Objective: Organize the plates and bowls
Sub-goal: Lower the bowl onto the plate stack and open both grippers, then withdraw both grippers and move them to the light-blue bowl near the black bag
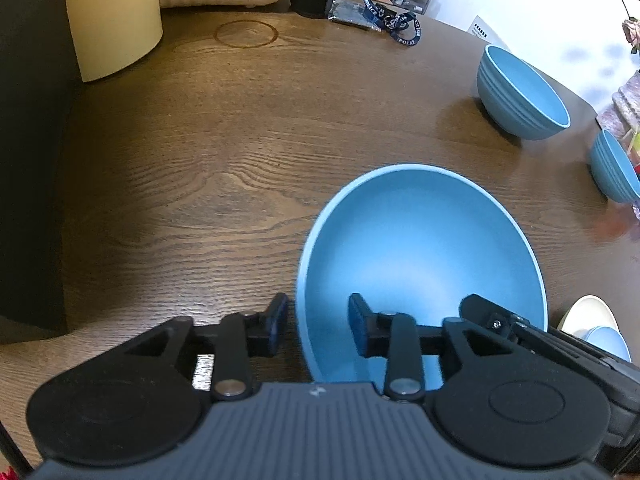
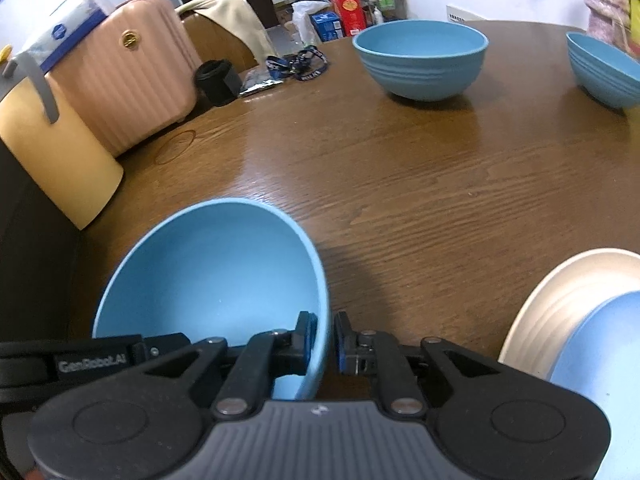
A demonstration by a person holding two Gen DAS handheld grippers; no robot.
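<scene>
A blue bowl (image 1: 420,248) (image 2: 216,272) sits on the brown wooden table (image 2: 400,184), close under both grippers. My left gripper (image 1: 317,328) straddles its left rim, one finger outside and one inside, with a clear gap on each side. My right gripper (image 2: 323,338) straddles the right rim with its pads close to the wall but a thin gap showing. Two more blue bowls (image 2: 420,60) (image 2: 604,68) stand farther back on the right. A cream plate (image 2: 560,304) with a blue dish (image 2: 600,348) on it lies at the near right.
A pink suitcase (image 2: 124,72) and a pale yellow cylinder (image 1: 112,16) stand along the table's left back. A black cup (image 2: 216,80) and a blue lanyard (image 2: 300,62) lie at the far edge. A dark panel (image 1: 28,160) borders the left side.
</scene>
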